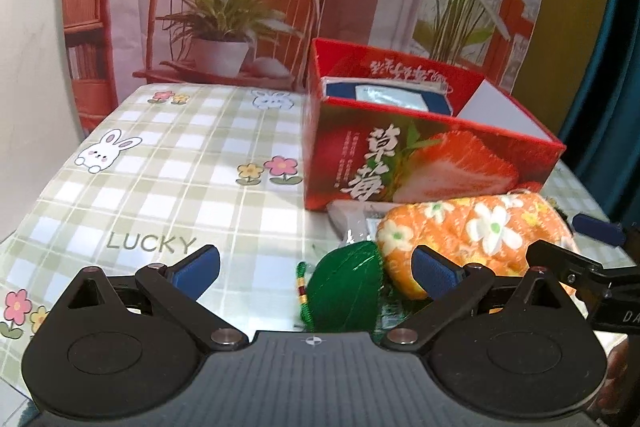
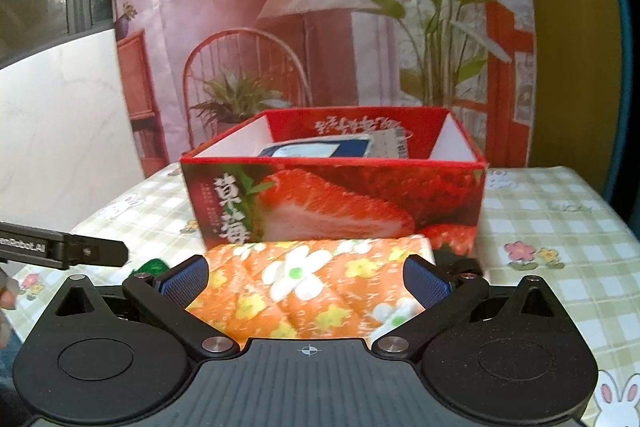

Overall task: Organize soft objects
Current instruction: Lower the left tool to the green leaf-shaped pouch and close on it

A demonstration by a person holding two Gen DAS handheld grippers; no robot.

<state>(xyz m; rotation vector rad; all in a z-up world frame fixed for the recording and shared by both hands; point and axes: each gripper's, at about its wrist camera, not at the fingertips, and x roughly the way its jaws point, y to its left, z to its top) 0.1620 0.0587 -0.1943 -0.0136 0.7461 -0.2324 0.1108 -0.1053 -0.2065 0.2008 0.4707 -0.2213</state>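
An orange flowered soft pouch [image 2: 312, 283] lies on the table in front of a red strawberry box [image 2: 336, 203]. My right gripper [image 2: 306, 279] is open, its jaws on either side of the pouch; I cannot tell if they touch it. In the left wrist view the pouch [image 1: 472, 231] lies right of a green soft leaf-shaped object [image 1: 344, 287] with a green cord. My left gripper [image 1: 316, 271] is open, with the green object between its jaws, apart from them. The box [image 1: 420, 163] holds a blue and white packet [image 1: 388, 97].
The table has a green checked cloth with rabbits and flowers [image 1: 168, 163]. A clear plastic packet [image 1: 352, 219] lies under the pouch by the box. The right gripper's arm [image 1: 580, 267] shows at the right of the left wrist view. A printed backdrop stands behind the table.
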